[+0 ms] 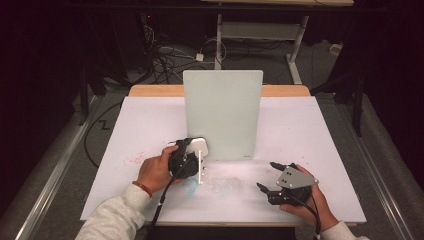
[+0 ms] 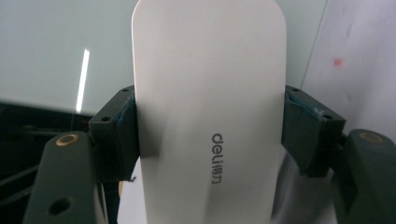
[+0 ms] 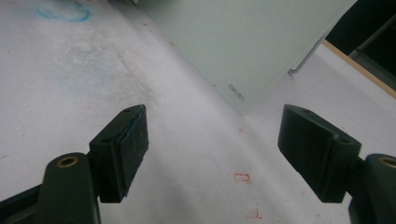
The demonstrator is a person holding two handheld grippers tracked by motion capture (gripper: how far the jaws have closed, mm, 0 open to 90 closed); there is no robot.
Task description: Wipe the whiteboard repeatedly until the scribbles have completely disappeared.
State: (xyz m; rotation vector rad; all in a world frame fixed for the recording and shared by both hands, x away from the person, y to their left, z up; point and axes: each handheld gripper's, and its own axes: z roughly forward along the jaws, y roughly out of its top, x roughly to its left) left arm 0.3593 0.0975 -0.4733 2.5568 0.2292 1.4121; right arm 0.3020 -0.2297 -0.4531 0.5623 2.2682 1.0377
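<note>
1. White plastic sits between the jaws of the left gripper (image 1: 187, 161): one eraser (image 2: 208, 112) with a rounded end and the brand "deli" printed on its back (grey lettering, read sideways in the left gripper view). Both jaws press its long edges, so this claw is closed on it.
2. One upright whiteboard (image 1: 223, 112) stands just ahead of that claw; in the high view the eraser lies at the board's lower left corner, though whether it touches the board cannot be told.
3. One right gripper (image 1: 273, 181) rests low on the table (image 1: 320, 150), well apart from the left one and to its right. Its two jaws stand wide apart with nothing between them, only bare table surface.
4. Ahead of the right claw, the board's lower corner shows, with small printed lettering near its edge.
5. Marks on the table: one smudged blue scribble (image 3: 63, 11) far ahead and left of the right claw, and a few small red marks (image 3: 242, 178) between and just beyond its jaws.
6. Two hands hold the grippers, one each; two pale sleeves show.
</note>
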